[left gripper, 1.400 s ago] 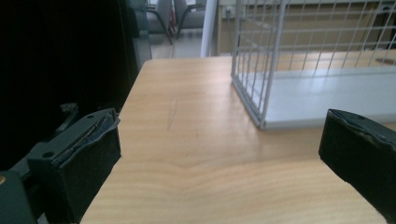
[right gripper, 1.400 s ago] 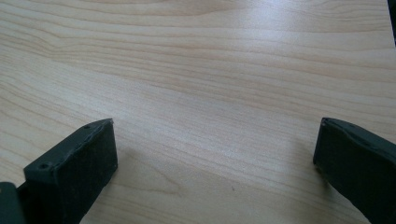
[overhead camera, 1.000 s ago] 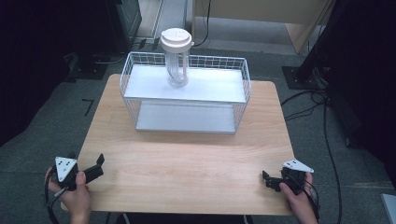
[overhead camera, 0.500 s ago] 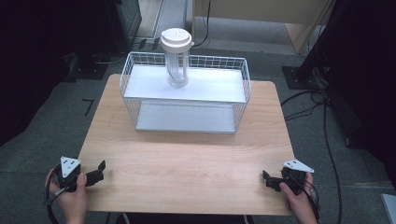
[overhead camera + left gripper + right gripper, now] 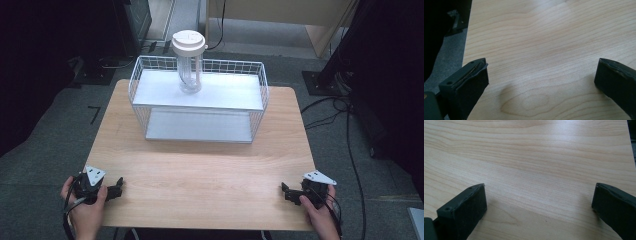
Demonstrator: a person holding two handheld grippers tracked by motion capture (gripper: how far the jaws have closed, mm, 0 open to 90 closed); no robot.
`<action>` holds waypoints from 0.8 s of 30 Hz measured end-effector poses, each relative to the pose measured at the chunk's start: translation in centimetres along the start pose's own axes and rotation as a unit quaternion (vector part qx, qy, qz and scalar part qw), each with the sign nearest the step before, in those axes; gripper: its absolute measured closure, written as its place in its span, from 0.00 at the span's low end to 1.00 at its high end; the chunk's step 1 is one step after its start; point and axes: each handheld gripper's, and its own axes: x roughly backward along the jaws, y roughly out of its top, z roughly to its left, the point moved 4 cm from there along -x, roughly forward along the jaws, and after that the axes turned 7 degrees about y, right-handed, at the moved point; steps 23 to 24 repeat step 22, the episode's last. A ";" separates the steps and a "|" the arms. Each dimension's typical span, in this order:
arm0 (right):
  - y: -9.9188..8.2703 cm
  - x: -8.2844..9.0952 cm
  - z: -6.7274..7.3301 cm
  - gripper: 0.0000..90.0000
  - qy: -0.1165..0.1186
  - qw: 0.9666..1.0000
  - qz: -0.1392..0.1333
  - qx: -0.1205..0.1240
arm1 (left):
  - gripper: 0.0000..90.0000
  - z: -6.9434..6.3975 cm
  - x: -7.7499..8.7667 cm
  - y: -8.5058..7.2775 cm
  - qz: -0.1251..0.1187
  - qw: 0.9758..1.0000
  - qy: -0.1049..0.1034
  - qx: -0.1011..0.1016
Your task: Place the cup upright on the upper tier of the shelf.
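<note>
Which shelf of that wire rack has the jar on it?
The upper shelf: the clear jar with a white lid stands there, left of centre. The lower shelf is bare.

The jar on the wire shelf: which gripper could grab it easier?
Probably the left gripper. The jar stands left of the shelf's middle, so it looks somewhat nearer than the right gripper. Both are open and empty.

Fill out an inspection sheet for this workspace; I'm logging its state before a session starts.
Surface: wooden table, bare in front of the rack.
Job's things: white wire rack at the far side; clear jar with a white lid standing on its upper shelf.
Clutter: nothing seen.
Grippers: left gripper and right gripper at the near corners, fingers wide apart, holding nothing.
Cables: black cables on the floor at right.
Surroundings: grey carpet, dark equipment behind.
</note>
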 end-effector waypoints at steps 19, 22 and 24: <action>0.1 0.0 -0.2 0.00 -0.008 1.000 -0.002 -0.006 | 0.00 0.5 -0.6 -0.1 0.037 0.996 -0.065 0.043; 0.0 0.1 -0.1 0.00 -0.008 1.000 -0.001 -0.005 | 0.00 0.5 -0.6 -0.1 0.036 0.996 -0.066 0.043; 0.0 0.1 -0.1 0.00 -0.008 1.000 -0.001 -0.005 | 0.00 0.5 -0.6 -0.1 0.036 0.996 -0.066 0.043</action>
